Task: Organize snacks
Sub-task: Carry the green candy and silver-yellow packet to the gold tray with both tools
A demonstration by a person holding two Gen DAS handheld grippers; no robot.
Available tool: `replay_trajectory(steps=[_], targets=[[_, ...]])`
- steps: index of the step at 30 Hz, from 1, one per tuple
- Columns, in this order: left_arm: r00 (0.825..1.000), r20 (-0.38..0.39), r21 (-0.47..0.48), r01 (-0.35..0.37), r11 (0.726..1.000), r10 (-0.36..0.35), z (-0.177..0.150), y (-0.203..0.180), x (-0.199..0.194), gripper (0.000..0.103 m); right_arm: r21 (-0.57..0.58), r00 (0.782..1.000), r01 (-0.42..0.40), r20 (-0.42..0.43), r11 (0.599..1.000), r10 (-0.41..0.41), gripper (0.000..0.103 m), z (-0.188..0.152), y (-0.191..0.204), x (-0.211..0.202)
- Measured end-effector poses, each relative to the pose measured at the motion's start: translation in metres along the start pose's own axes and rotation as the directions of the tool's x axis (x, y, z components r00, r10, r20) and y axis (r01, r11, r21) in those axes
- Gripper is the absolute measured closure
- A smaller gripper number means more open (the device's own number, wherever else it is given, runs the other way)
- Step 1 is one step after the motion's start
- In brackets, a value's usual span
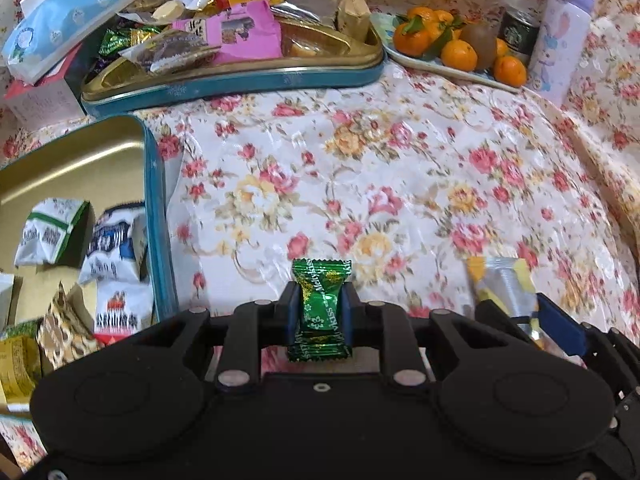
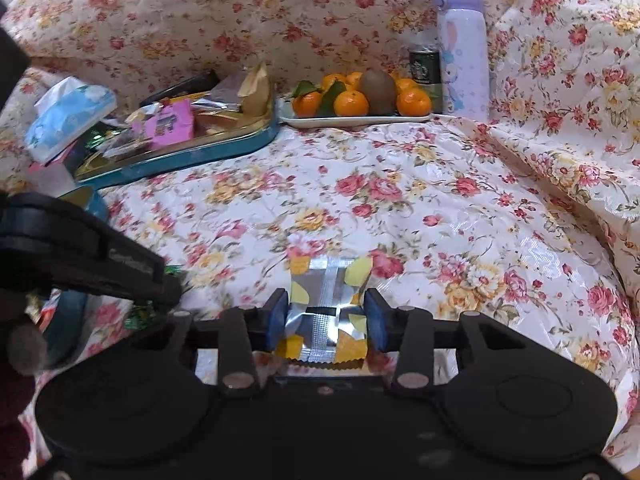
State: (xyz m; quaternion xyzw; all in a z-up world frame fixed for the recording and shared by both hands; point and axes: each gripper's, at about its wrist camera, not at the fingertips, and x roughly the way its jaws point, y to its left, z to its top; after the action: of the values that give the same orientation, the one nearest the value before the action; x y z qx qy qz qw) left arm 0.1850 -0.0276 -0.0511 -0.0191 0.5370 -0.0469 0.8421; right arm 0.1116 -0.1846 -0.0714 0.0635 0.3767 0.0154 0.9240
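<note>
My left gripper (image 1: pixel 320 306) is shut on a green foil candy (image 1: pixel 321 305) that stands upright between the blue pads, just above the flowered cloth. To its left lies a blue tin (image 1: pixel 157 216) with a gold inside, holding several white snack packets (image 1: pixel 116 240). My right gripper (image 2: pixel 326 320) is shut on a silver and yellow snack packet (image 2: pixel 328 312), whose sides the pads squeeze. The same packet (image 1: pixel 506 284) shows at the lower right of the left wrist view. The left gripper's black arm (image 2: pixel 100 256) reaches in from the left of the right wrist view.
A blue tin lid (image 1: pixel 240 84) at the back is piled with mixed snacks, including a pink packet (image 1: pixel 244 34). A tissue pack (image 1: pixel 68 12) sits far left. A plate of mandarins (image 2: pixel 352 102), a dark can (image 2: pixel 424 66) and a lilac flask (image 2: pixel 462 48) stand at the back right.
</note>
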Motion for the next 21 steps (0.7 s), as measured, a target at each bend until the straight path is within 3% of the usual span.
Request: replay_trajectory(steps=[8,13,21], targets=[[1.0,-0.004,0.002,-0.002,1.0,0.002,-0.026,-0.007,-0.012,0.076,0.022,0.999,-0.043,-0.016,0.999,0.043,0.059,-0.019,0.001,-0.021],[0.999,-0.02,-0.02,0.031,0.999,-0.032,-0.045,-0.005,-0.023,0.078,0.025,0.999,-0.051,-0.012,0.998,0.051,0.059,-0.028,-0.001,-0.038],[1.0,0.021,-0.005,0.008,1.0,-0.008,-0.077,-0.005,-0.048,0.079,0.002,0.996,-0.085,0.009,0.996,0.085,0.06,-0.042,-0.001,-0.071]])
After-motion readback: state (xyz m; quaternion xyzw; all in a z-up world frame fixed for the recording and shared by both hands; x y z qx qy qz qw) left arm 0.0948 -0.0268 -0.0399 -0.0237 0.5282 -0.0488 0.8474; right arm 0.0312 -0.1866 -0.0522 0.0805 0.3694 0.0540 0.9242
